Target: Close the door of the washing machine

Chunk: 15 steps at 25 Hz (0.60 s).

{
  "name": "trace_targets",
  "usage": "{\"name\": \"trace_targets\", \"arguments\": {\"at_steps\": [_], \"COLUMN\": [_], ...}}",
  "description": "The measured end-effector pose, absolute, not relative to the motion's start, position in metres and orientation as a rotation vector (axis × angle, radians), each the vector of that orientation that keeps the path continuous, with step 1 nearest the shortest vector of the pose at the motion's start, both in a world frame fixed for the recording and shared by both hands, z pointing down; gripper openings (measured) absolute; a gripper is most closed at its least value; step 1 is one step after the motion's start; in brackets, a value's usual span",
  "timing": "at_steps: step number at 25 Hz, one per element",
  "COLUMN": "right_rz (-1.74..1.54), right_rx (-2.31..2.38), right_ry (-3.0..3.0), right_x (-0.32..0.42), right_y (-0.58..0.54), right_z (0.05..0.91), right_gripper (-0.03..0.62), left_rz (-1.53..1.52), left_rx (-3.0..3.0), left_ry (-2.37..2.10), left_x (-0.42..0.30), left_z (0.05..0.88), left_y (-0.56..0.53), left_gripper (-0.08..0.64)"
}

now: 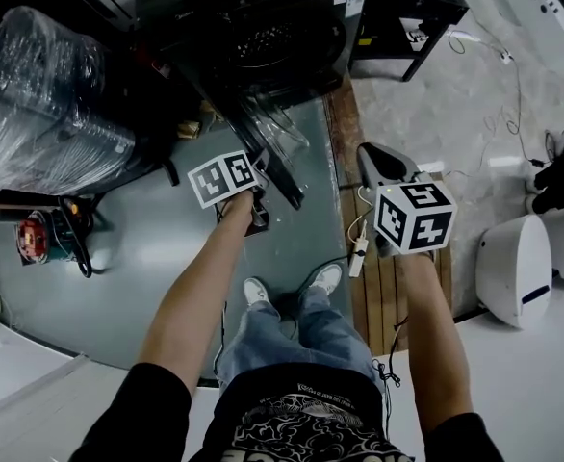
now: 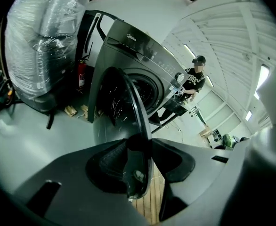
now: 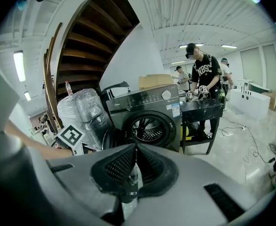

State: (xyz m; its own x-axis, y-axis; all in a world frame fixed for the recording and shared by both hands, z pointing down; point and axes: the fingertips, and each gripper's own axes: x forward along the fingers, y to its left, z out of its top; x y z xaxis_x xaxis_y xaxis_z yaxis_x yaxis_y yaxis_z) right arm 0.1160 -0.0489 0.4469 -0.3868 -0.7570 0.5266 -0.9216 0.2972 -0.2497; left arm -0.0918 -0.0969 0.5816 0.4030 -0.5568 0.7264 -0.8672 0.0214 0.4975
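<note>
Head view looks down on one washing machine point(image 1: 263, 12) with its one door point(image 1: 274, 157) swung out from the front, free edge toward the person's feet. In the left gripper view that door's rim stands upright between the parted jaws of the left gripper point(image 2: 138, 144), which straddle it loosely rather than clench it. The left arm reaches straight at the machine, its gripper tipped downward. The right gripper point(image 1: 371, 154) hangs clear of the door, forearm outstretched, jaws pressed together on nothing. Facing the machine, one plastic-wrapped bundle point(image 1: 41, 94) stands on its left and one black table point(image 1: 407, 17) on its right. Bare grey floor point(image 1: 147, 258) lies open in front of the machine, edged by a strip of wooden planks point(image 1: 373, 306).
</note>
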Motion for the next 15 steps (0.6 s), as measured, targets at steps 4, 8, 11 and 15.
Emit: {"name": "trace_targets", "arguments": {"at_steps": [4,8,11,15], "right_rz": [0.728,0.723,0.736,0.740], "right_rx": [1.505,1.492,1.503,1.503], "right_ry": [-2.281,-2.296,-2.306,-2.321], "right_x": [0.137,0.155,0.168,0.177], "right_y": [-0.057,-0.068,-0.081,-0.099], "right_z": [0.444,0.444,0.447,0.449], "right_gripper": [0.023,0.023,0.023,0.023], "left_rz": [0.332,0.285,0.254,0.204], "left_rx": [1.619,1.589,1.572,1.553], "left_ry": [-1.312,-1.353,-1.362,-1.381], "left_x": [-0.070,-0.052,-0.037,-0.024], "left_z": [0.583,0.583,0.582,0.583], "left_y": [-0.110,-0.122,-0.134,-0.147], "left_gripper": [0.176,0.179,0.183,0.186]}}
